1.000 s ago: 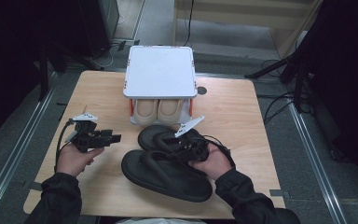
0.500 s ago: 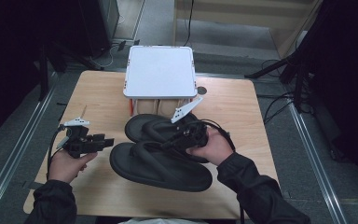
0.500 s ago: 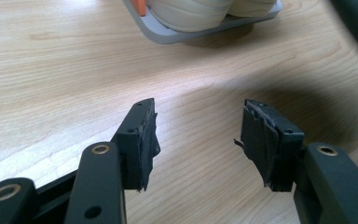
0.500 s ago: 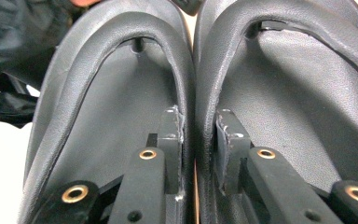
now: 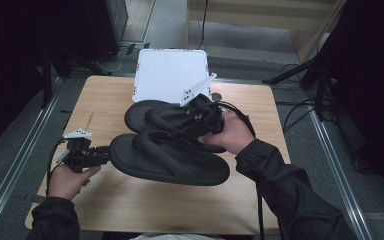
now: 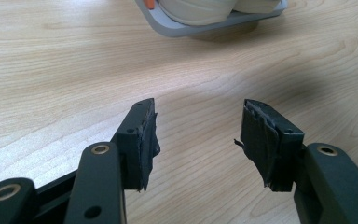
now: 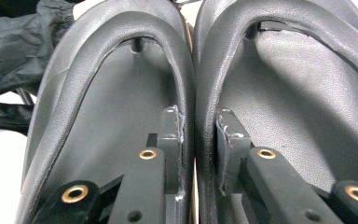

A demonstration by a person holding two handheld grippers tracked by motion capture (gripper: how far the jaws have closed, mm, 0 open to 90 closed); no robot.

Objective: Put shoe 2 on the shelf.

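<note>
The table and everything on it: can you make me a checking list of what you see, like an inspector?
Surface: wooden table, bare light wood around the things.
Job's things: two black flip-flops, lifted together, straps pinched side by side.
Clutter: white-lidded bin at the far edge, pale shoes inside.
Grippers: right gripper shut on the inner straps of both flip-flops; left gripper open, holding nothing, low over the table.
Cables: black cable loops over the right hand; another trails from the left gripper.
Surroundings: grey floor, metal rails beside the table, dark equipment at both sides.
</note>
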